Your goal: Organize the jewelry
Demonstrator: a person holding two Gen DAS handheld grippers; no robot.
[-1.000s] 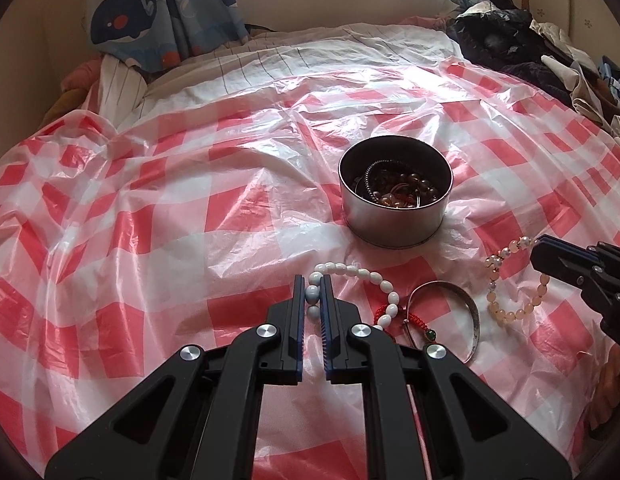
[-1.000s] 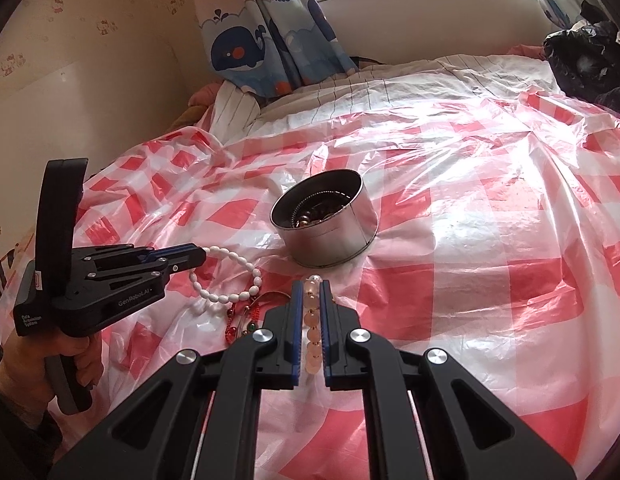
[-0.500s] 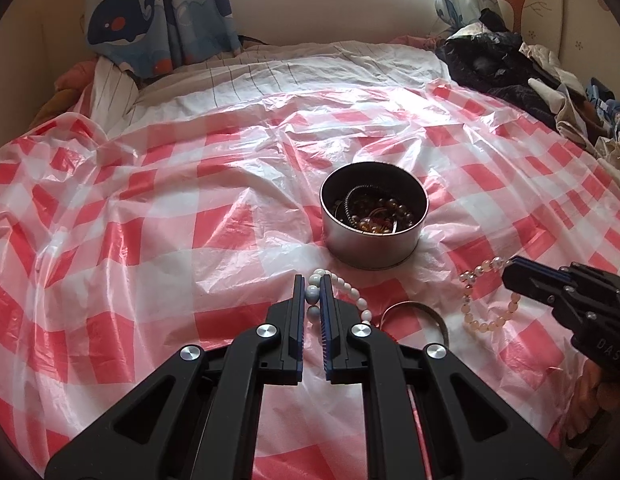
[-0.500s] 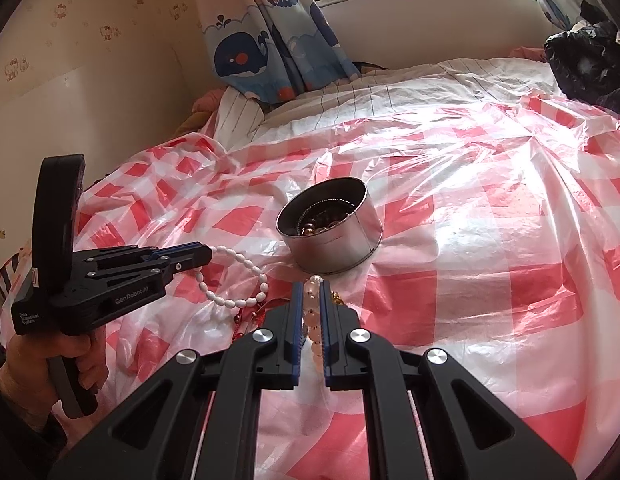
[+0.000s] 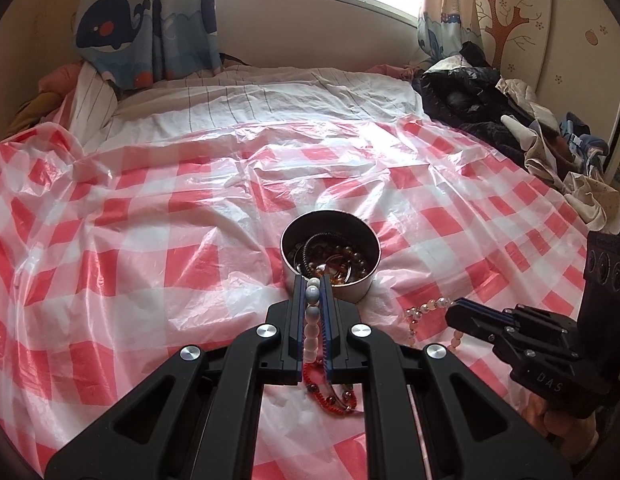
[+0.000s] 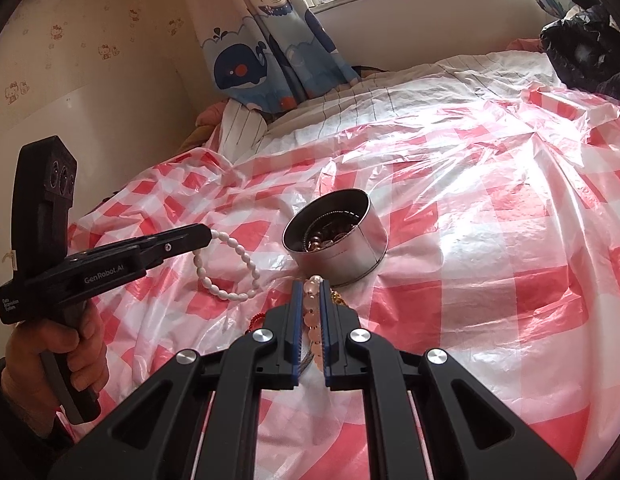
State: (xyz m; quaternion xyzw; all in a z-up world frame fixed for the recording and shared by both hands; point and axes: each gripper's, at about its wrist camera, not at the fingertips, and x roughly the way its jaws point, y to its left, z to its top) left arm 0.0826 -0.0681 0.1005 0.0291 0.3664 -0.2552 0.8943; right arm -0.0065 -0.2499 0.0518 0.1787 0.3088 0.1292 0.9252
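Note:
A round metal tin (image 5: 330,258) (image 6: 337,236) holding several bracelets stands on the red-and-white checked plastic sheet (image 5: 150,240). My left gripper (image 5: 313,292) (image 6: 204,237) is shut on a white bead bracelet (image 5: 312,320) (image 6: 230,268), which hangs lifted off the sheet just left of the tin. My right gripper (image 6: 311,294) (image 5: 454,308) is shut on a pink bead bracelet (image 6: 313,316) (image 5: 424,310), held just in front of the tin. A red cord bracelet (image 5: 330,394) and a metal bangle lie on the sheet under the left gripper.
A striped white bedsheet (image 5: 270,96) lies beyond the plastic. Dark clothes (image 5: 470,104) are piled at the far right. Whale-print curtains (image 5: 150,20) hang below the window. A hand (image 6: 50,360) grips the left gripper's handle.
My left gripper has risen and tilted up, lifting the white bead bracelet off the sheet. The right gripper has lifted the pink bracelet slightly and stayed near the tin.

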